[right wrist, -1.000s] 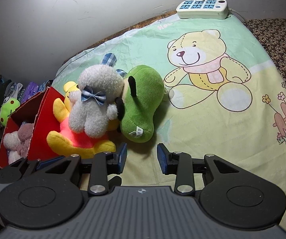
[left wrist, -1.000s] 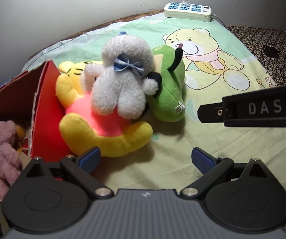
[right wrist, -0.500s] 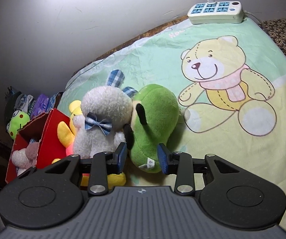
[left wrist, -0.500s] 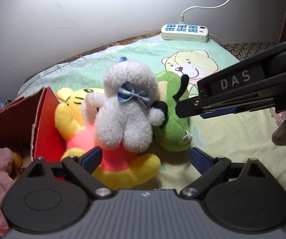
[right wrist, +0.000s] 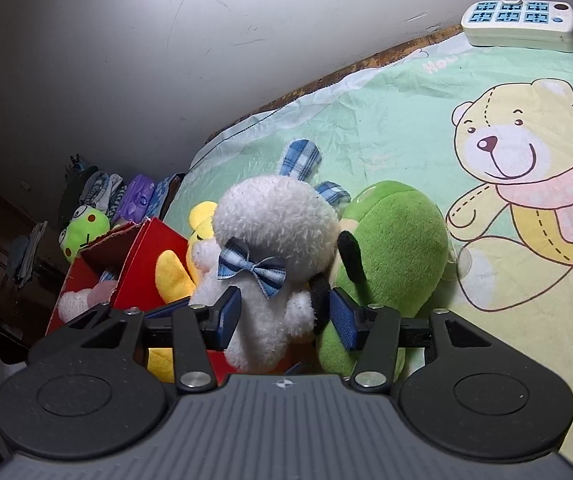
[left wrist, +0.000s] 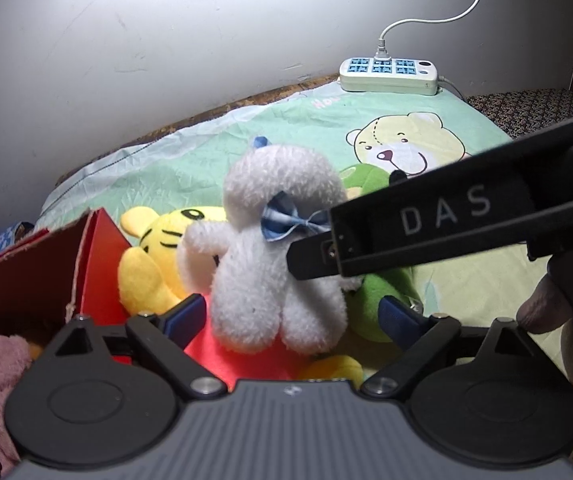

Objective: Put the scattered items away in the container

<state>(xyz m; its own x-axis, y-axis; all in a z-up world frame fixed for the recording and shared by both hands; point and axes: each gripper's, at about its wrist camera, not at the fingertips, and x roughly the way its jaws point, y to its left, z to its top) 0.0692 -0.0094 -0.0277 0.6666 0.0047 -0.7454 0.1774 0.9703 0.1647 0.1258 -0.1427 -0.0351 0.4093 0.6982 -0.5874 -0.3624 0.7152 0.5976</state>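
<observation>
Right gripper (right wrist: 282, 316) jaws opening around the white plush bunny (right wrist: 270, 248), body between the pads, unpinched. Left gripper (left wrist: 290, 314) closing, straddling its legs, nothing gripped. Soft, light, squashy; take the torso below the bow.

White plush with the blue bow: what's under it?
The white plush lies on a yellow tiger plush with a red-pink belly, and a green plush is beside it. Whatever is under the tiger is hidden.

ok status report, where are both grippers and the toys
Left hand-held gripper closing around white plush, pads not touching. Right hand-held gripper opening around it too. Red box alongside; yellow toy underneath.
</observation>
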